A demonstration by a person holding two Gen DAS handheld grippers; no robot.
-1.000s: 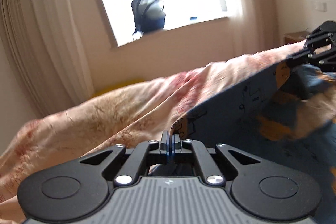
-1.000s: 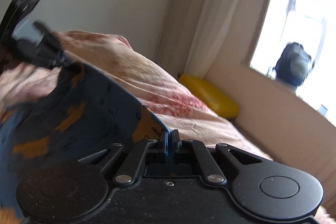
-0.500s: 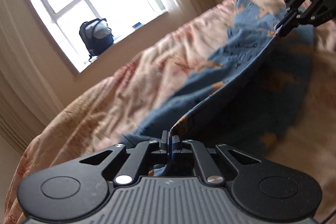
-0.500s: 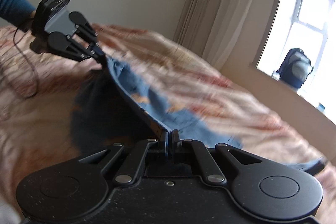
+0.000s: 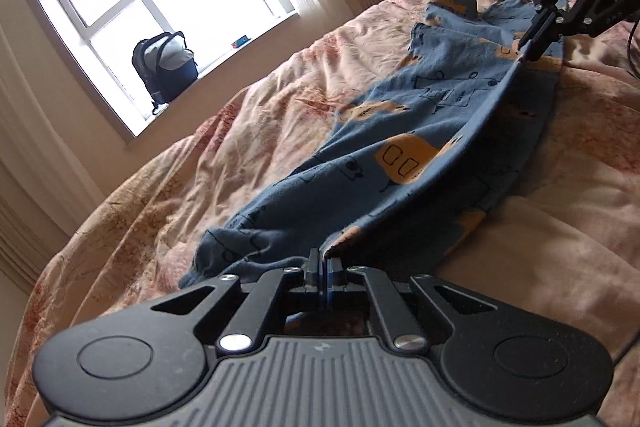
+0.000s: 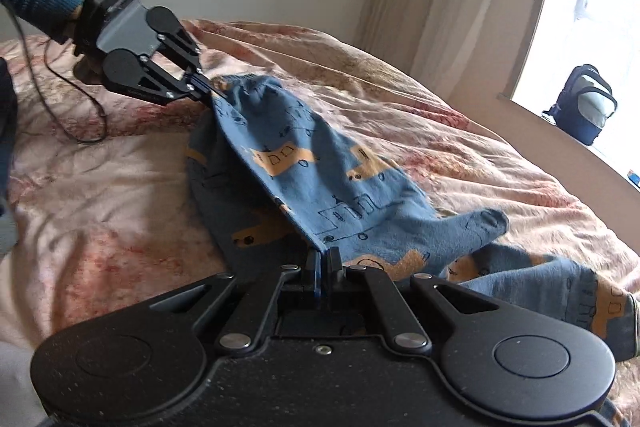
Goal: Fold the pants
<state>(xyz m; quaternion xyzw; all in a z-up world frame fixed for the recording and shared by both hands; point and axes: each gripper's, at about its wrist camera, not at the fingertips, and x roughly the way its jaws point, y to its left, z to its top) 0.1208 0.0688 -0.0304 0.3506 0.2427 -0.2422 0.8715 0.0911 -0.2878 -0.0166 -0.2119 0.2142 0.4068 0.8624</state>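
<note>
Bedspread (image 5: 280, 99) under claw-stretched pants (image 5: 420, 147)

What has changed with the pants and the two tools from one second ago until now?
The pants came down: a second ago they hung in the air between the tools, and now most of the cloth lies spread on the bedspread, with one edge held taut. Unchanged: the left tool and the right tool both stay shut on that edge; nothing was let go.
</note>
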